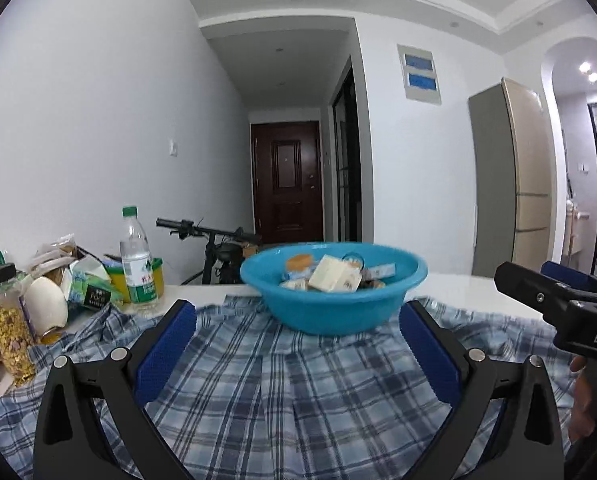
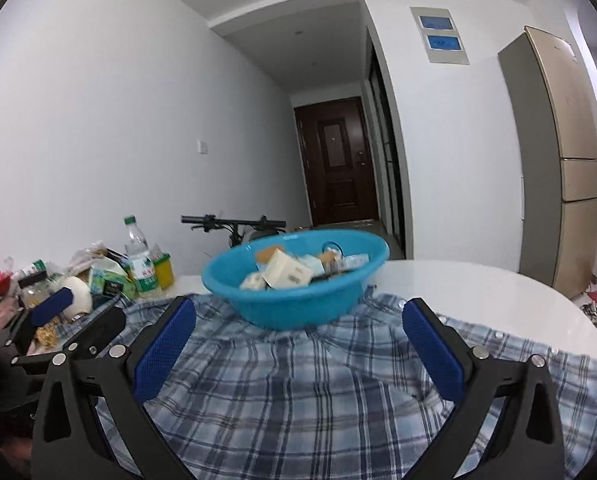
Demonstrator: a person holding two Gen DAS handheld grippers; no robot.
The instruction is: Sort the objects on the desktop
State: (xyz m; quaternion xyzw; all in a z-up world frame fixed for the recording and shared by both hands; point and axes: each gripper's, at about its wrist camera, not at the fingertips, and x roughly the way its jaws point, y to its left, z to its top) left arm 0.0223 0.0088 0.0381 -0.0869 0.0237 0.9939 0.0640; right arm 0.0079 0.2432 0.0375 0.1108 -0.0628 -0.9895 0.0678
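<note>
A blue plastic basin (image 1: 334, 304) (image 2: 298, 300) stands on a blue plaid shirt (image 1: 298, 392) (image 2: 318, 392) spread over the white table. Several small boxes and packets lie inside it, among them a cream box (image 1: 332, 278) (image 2: 286, 274). My left gripper (image 1: 298, 320) is open just before the basin, nothing between its blue pads. My right gripper (image 2: 298, 320) is open too, at a like distance, empty. The right gripper's body (image 1: 562, 300) shows at the right edge of the left wrist view; the left gripper (image 2: 70, 316) shows at the left of the right wrist view.
Clutter fills the table's left end: a water bottle (image 1: 136, 260) (image 2: 140, 260), a cereal jar (image 1: 6, 320), a white egg-shaped object (image 1: 46, 304), a green tissue pack (image 1: 90, 284), a yellow tub (image 1: 156, 278). A bicycle handlebar (image 1: 206, 230) stands behind. The bare white tabletop (image 2: 498, 288) lies right.
</note>
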